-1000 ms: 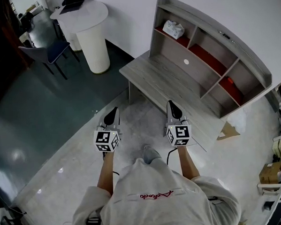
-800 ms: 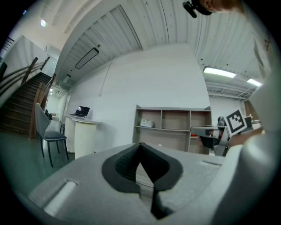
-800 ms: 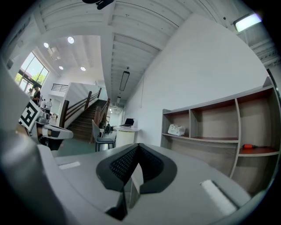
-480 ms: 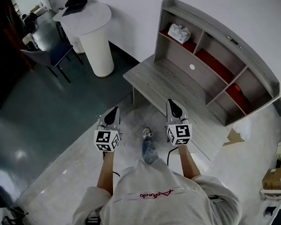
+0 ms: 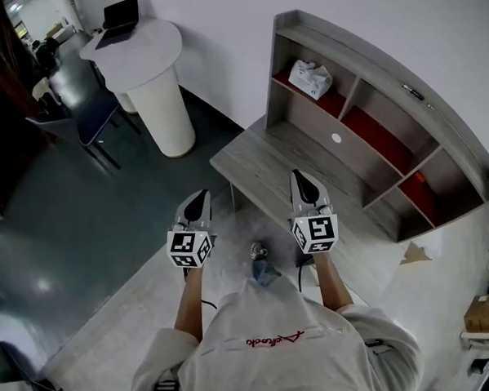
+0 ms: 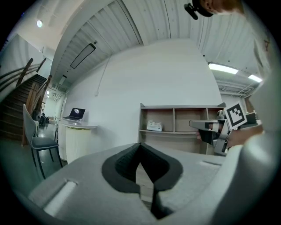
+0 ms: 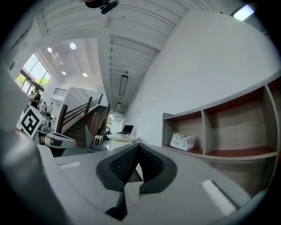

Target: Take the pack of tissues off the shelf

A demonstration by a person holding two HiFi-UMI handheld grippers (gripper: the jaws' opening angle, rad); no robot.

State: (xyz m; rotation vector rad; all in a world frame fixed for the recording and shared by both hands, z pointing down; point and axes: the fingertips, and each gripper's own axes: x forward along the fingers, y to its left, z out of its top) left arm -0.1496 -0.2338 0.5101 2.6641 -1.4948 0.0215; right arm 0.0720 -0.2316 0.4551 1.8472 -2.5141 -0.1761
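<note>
The white pack of tissues lies in the leftmost upper compartment of the grey shelf unit, on its red floor. It shows small in the left gripper view and in the right gripper view. My left gripper is held over the floor, left of the desk's corner, jaws shut and empty. My right gripper hovers above the desk's front edge, jaws shut with nothing between them. Both are well short of the shelf.
The grey desk top under the shelf carries nothing near its front. A round white pedestal table with a laptop stands at the left. A dark chair is beside it. Cardboard boxes sit at the far right.
The person has stepped toward the desk; the shelf and tissues look slightly closer and shifted in view. Both grippers stay side by side, shut.
</note>
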